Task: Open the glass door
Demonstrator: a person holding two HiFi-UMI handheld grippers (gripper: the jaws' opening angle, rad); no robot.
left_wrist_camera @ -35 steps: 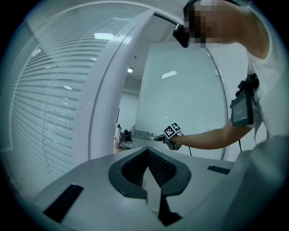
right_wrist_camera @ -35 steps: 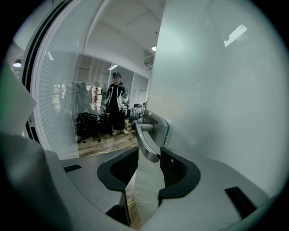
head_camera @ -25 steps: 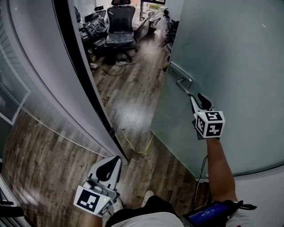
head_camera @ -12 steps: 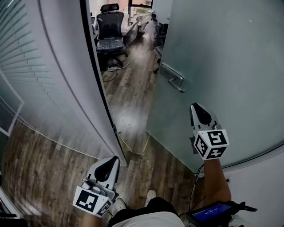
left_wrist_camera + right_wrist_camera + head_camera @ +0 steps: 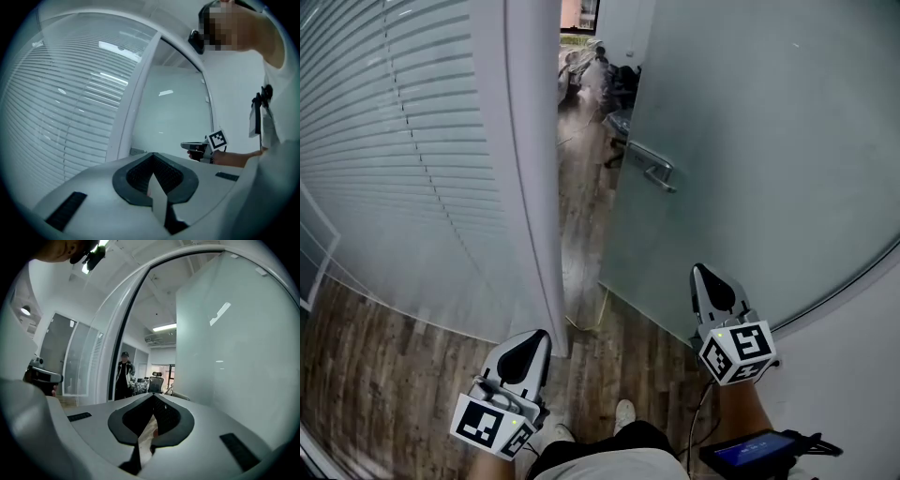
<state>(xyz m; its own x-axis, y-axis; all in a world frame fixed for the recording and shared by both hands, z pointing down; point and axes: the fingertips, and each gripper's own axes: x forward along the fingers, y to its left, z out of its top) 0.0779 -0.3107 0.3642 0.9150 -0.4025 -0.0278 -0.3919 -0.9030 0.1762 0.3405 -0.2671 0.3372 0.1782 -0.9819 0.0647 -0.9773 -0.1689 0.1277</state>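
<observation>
The frosted glass door (image 5: 750,141) stands ajar on the right, with its metal lever handle (image 5: 652,169) at the edge of the gap. My right gripper (image 5: 704,275) is low, near the door's bottom corner and well short of the handle. It is shut with nothing between its jaws. My left gripper (image 5: 536,339) hangs in front of the white door frame (image 5: 534,187), also shut and empty. In the right gripper view the right gripper (image 5: 153,404) points level at the gap beside the door (image 5: 225,348). In the left gripper view the left gripper (image 5: 152,161) faces the door (image 5: 173,117).
A glass wall with blinds (image 5: 403,131) fills the left. Through the gap lies a wooden floor (image 5: 579,234) and office clutter (image 5: 591,66). A person (image 5: 123,376) stands inside beyond the doorway, with an office chair (image 5: 155,383) behind. A cable (image 5: 586,314) runs along the floor at the threshold.
My right gripper came off the door handle and drew back toward me, closing as it went. The left gripper barely shifted in view. The gap beside the door looks narrower.
</observation>
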